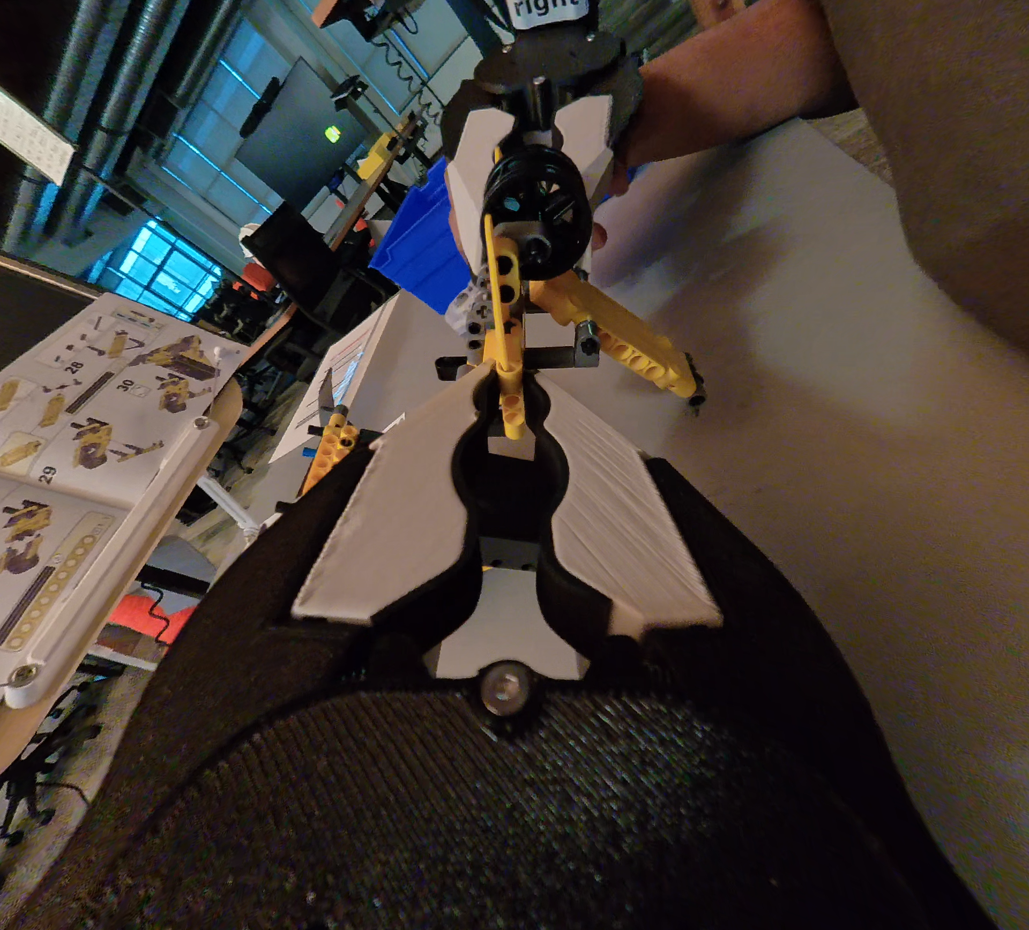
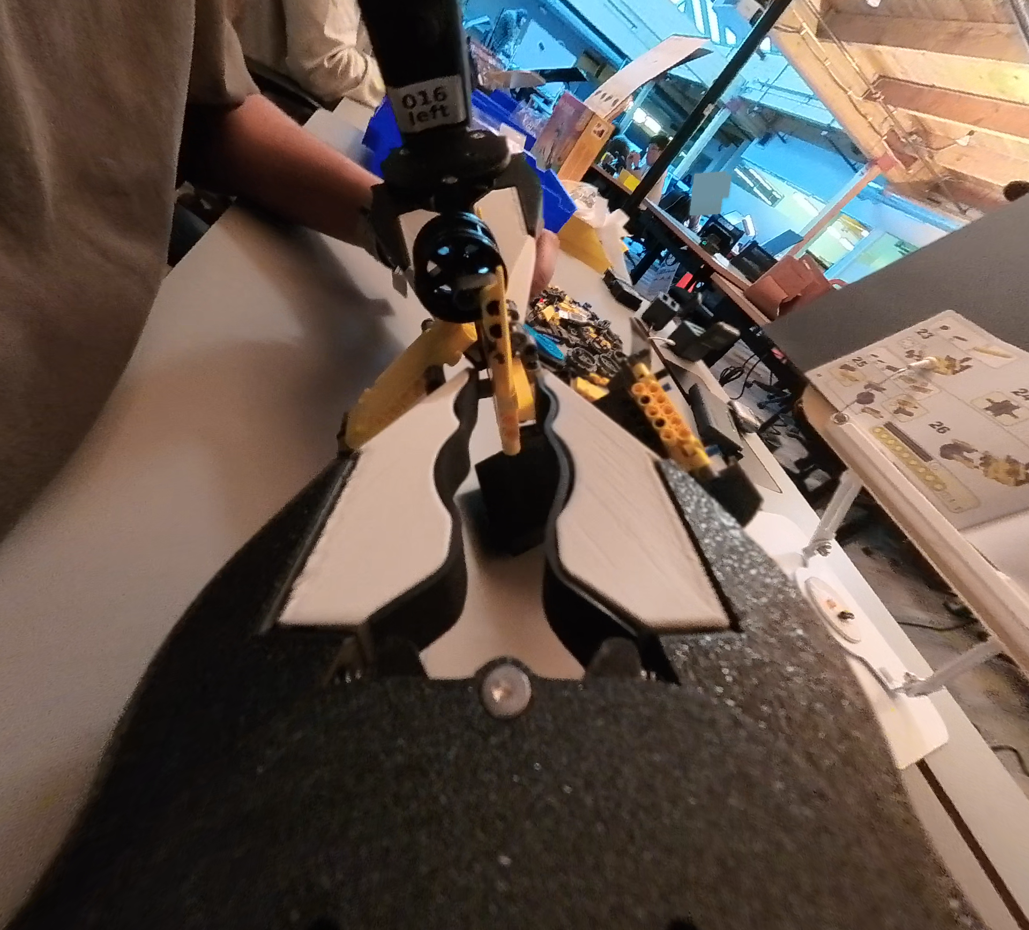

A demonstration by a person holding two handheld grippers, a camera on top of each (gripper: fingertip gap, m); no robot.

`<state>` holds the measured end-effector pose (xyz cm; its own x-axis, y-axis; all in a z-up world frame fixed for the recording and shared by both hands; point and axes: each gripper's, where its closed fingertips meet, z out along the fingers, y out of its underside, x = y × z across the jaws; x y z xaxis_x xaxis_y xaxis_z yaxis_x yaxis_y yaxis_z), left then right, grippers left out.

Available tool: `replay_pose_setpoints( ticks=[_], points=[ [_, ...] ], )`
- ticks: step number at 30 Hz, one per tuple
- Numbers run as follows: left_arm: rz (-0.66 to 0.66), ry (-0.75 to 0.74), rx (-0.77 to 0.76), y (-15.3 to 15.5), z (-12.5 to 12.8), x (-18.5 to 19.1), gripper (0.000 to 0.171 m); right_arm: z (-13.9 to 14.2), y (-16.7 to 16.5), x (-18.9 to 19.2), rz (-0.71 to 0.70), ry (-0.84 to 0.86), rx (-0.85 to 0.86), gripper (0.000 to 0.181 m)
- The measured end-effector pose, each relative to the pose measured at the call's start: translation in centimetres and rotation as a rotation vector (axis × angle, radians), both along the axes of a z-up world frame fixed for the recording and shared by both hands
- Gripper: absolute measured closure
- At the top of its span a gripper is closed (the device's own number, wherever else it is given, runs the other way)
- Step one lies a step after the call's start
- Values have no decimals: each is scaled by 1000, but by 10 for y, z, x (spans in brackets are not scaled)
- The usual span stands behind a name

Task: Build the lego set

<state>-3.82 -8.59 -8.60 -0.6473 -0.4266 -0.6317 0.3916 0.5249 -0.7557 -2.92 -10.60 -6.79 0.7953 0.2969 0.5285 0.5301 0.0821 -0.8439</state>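
A yellow beam model with a black spoked wheel hangs in the air between both grippers, above the white table. My left gripper is shut on the lower end of its yellow beam. The right gripper's white fingers face me just behind the wheel. In the right wrist view, my right gripper is shut on the model's yellow beam. The wheel sits in front of the left gripper's finger. An angled yellow arm sticks out sideways.
An open instruction booklet stands clipped on a holder. A second yellow beam piece and a pile of loose parts lie on the table. Blue bins stand behind. The person's arm and torso are close by. Less than 4 cm separates the two grippers' tips.
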Motion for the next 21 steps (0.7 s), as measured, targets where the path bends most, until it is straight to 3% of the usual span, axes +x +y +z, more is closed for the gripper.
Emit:
replay_pose_setpoints(
  ticks=[3,11,12,18,21],
  points=[
    [-7,10,9,-2,-2,-1,170,-5,2,-3,1,-43,-3,172],
    [-23,87,-77,-2,2,-2,169,0,2,-5,26,-54,4,174],
    [-30,114,-97,-1,3,-2,163,1,1,-4,21,-59,15,174],
    [-84,158,-297,11,30,-5,146,22,-8,7,-1,-22,85,175],
    [-151,266,-491,17,47,-7,134,29,-9,14,-42,-50,138,174]
  ],
)
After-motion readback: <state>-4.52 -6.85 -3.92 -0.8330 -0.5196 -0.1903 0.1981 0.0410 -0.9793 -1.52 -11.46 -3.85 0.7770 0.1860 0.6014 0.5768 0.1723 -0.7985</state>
